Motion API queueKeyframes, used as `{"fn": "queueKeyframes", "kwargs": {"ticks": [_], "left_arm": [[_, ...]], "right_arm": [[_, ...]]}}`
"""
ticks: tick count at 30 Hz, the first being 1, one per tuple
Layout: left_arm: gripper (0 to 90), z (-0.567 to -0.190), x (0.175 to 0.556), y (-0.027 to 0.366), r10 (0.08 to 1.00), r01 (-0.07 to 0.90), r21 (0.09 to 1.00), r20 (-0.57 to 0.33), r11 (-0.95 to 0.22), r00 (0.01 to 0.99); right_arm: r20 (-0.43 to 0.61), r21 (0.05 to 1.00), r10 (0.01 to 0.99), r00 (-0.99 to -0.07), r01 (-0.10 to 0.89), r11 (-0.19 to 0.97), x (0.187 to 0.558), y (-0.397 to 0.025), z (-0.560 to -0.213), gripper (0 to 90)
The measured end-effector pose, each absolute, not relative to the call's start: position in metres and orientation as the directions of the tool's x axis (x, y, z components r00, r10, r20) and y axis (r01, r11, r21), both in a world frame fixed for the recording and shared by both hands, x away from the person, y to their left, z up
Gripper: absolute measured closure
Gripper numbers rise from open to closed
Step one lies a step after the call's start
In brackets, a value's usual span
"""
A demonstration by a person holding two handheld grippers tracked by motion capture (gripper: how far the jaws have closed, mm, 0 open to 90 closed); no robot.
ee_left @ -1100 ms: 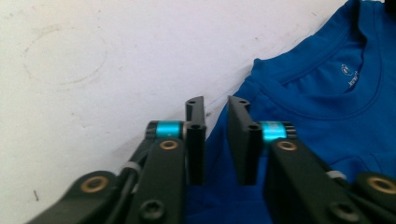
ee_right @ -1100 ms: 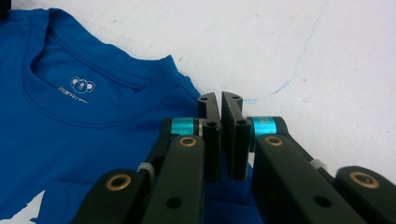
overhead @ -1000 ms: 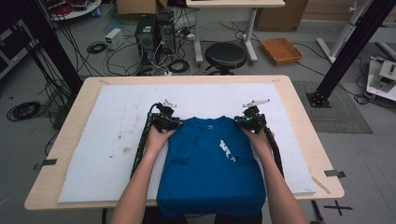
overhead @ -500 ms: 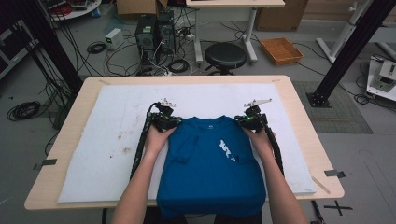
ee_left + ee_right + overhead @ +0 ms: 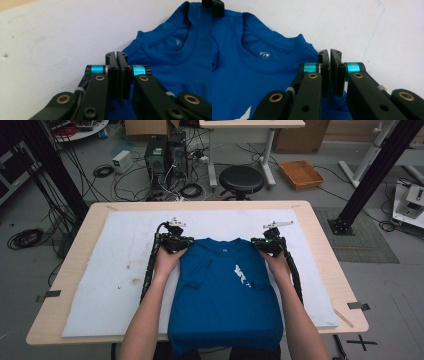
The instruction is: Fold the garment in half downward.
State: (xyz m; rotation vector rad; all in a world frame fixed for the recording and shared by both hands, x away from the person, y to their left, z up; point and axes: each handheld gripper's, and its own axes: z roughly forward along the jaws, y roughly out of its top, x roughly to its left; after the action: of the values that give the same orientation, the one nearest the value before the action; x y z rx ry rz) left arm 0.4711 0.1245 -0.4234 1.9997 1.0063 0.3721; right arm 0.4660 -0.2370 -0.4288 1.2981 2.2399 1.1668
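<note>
Shirt [image 5: 225,295]: blue knit cloth, matt, smooth, ribbed collar; white print looked flat. Mat [image 5: 115,285]: white, matt, slightly fuzzy, I noted brown stains. Table [image 5: 60,317]: pale wood, smooth, dull sheen. Left gripper [image 5: 116,55]: black plastic jaws, satin; brass-coloured rivets, glossy cyan metal sleeves. Right gripper [image 5: 329,53]: same finish as I saw it. Stool [image 5: 241,179]: black, smooth padded seat.
</note>
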Motion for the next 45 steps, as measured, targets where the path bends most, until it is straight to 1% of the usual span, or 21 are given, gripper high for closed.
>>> {"fn": "queueKeyframes", "kwargs": {"ticks": [4, 8, 15, 19, 20, 24, 29, 31, 33, 36, 38, 43, 44, 45], "left_arm": [[88.0, -0.415, 0.465, 0.125, 0.748, 0.489, 0.806, -0.090, -0.333, 0.658], [88.0, -0.402, 0.448, 0.125, 0.723, 0.446, 0.834, -0.085, -0.326, 0.686], [88.0, -0.384, 0.398, 0.125, 0.657, 0.359, 0.865, -0.046, -0.351, 0.752], [88.0, -0.382, 0.364, 0.124, 0.627, 0.299, 0.871, 0.014, -0.390, 0.779], [88.0, -0.382, 0.353, 0.124, 0.618, 0.285, 0.866, 0.034, -0.410, 0.785], [88.0, -0.387, 0.323, 0.125, 0.583, 0.254, 0.865, 0.054, -0.433, 0.810], [88.0, -0.398, 0.293, 0.129, 0.555, 0.230, 0.857, 0.076, -0.461, 0.829], [88.0, -0.404, 0.282, 0.130, 0.539, 0.228, 0.854, 0.071, -0.468, 0.839], [88.0, -0.410, 0.271, 0.129, 0.522, 0.220, 0.842, 0.084, -0.493, 0.849], [87.9, -0.417, 0.257, 0.127, 0.493, 0.212, 0.826, 0.090, -0.523, 0.865], [87.9, -0.420, 0.248, 0.124, 0.476, 0.194, 0.811, 0.115, -0.552, 0.872], [87.6, -0.427, 0.233, 0.120, 0.429, 0.176, 0.778, 0.131, -0.604, 0.894], [87.2, -0.429, 0.231, 0.120, 0.429, 0.184, 0.776, 0.121, -0.603, 0.895], [84.4, -0.431, 0.230, 0.120, 0.427, 0.194, 0.766, 0.115, -0.613, 0.897]], "right_arm": [[0.122, 0.786, 0.823, -0.555, 0.560, 0.262, 0.462, -0.237, -0.422, 87.4], [0.132, 0.815, 0.810, -0.571, 0.528, 0.239, 0.446, -0.242, -0.413, 87.4], [0.115, 0.849, 0.781, -0.614, 0.469, 0.243, 0.397, -0.251, -0.396, 87.3], [0.091, 0.859, 0.757, -0.648, 0.436, 0.269, 0.366, -0.253, -0.394, 87.3], [0.076, 0.860, 0.753, -0.653, 0.425, 0.282, 0.356, -0.253, -0.394, 87.3], [0.038, 0.862, 0.744, -0.667, 0.398, 0.313, 0.325, -0.254, -0.397, 87.3], [0.017, 0.863, 0.735, -0.678, 0.381, 0.332, 0.295, -0.259, -0.406, 87.3], [0.013, 0.858, 0.729, -0.684, 0.381, 0.343, 0.284, -0.261, -0.410, 87.3], [0.013, 0.854, 0.724, -0.690, 0.384, 0.351, 0.273, -0.263, -0.413, 87.3], [-0.013, 0.849, 0.719, -0.695, 0.372, 0.374, 0.258, -0.265, -0.416, 87.3], [-0.027, 0.846, 0.712, -0.702, 0.363, 0.391, 0.250, -0.266, -0.417, 87.3], [-0.032, 0.821, 0.699, -0.714, 0.380, 0.426, 0.231, -0.266, -0.425, 86.3], [-0.033, 0.816, 0.696, -0.718, 0.383, 0.433, 0.227, -0.266, -0.427, 85.2], [-0.040, 0.813, 0.688, -0.724, 0.377, 0.444, 0.225, -0.266, -0.429, 82.6]]}}
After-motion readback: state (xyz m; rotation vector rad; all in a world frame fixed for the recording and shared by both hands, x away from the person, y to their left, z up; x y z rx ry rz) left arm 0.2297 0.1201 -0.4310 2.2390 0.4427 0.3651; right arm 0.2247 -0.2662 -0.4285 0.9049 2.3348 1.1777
